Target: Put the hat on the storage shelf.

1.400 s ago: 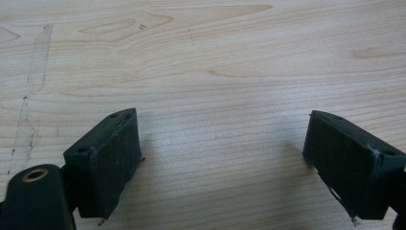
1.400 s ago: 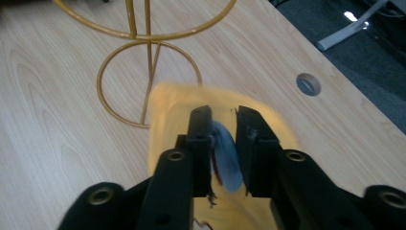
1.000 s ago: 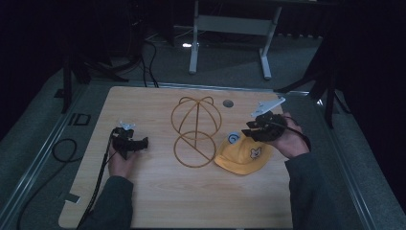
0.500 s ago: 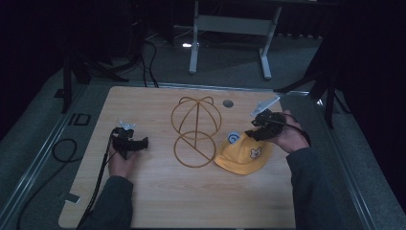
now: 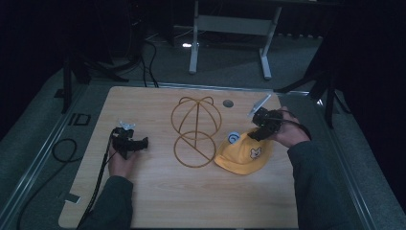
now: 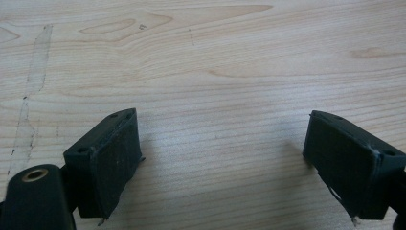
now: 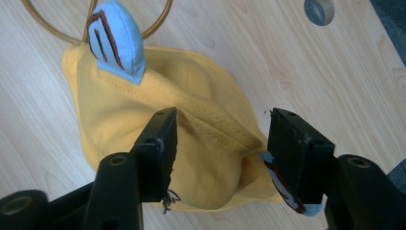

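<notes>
Table (image 5: 158, 201): right hand-held gripper (image 5: 261, 129) lowered onto cap (image 5: 242, 155).

High overhead view; 2 close gripper views of table (image 5: 158, 191).

Yellow cap's (image 7: 191, 158) second blue ear (image 7: 287, 194) half behind jaw

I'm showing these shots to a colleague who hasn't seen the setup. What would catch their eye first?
Probably the yellow cap, bright on the wooden table, with the right gripper open just above its fabric. Beside it, at the table's middle, stands a gold wire hat stand. The left gripper hangs open over bare wood, away from both.
</notes>
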`<control>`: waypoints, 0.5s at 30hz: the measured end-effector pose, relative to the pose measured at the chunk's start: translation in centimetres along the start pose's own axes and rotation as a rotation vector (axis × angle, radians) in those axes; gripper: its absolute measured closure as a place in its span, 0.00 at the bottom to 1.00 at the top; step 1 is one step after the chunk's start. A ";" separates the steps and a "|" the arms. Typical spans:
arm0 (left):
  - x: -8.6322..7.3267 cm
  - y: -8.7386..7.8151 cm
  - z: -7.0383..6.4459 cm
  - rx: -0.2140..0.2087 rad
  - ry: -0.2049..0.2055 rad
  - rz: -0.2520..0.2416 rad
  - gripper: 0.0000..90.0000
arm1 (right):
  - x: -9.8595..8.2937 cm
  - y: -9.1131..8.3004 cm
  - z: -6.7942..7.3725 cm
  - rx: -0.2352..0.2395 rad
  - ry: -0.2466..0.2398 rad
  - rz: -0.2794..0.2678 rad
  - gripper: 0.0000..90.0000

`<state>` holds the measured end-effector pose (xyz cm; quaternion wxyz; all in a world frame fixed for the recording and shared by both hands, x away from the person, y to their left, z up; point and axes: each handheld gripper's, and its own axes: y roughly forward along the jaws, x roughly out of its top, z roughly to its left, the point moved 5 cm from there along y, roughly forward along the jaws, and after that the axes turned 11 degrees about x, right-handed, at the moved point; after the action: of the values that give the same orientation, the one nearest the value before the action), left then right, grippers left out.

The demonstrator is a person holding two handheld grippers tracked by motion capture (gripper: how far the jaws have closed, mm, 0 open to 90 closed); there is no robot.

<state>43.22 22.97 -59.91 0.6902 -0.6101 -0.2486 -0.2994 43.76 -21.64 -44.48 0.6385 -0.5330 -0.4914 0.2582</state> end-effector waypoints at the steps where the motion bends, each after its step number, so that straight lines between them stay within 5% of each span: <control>1: 0.0 0.0 0.0 0.000 0.000 0.000 0.14 | 0.0 0.1 0.0 0.001 -0.005 0.007 0.44; 15: 0.0 0.0 0.0 0.000 0.000 0.001 0.14 | 0.3 2.0 -0.4 0.020 -0.068 0.122 0.35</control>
<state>43.22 22.98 -59.91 0.6904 -0.6100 -0.2483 -0.2993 44.64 -20.96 -46.22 0.6098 -0.5464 -0.4771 0.3194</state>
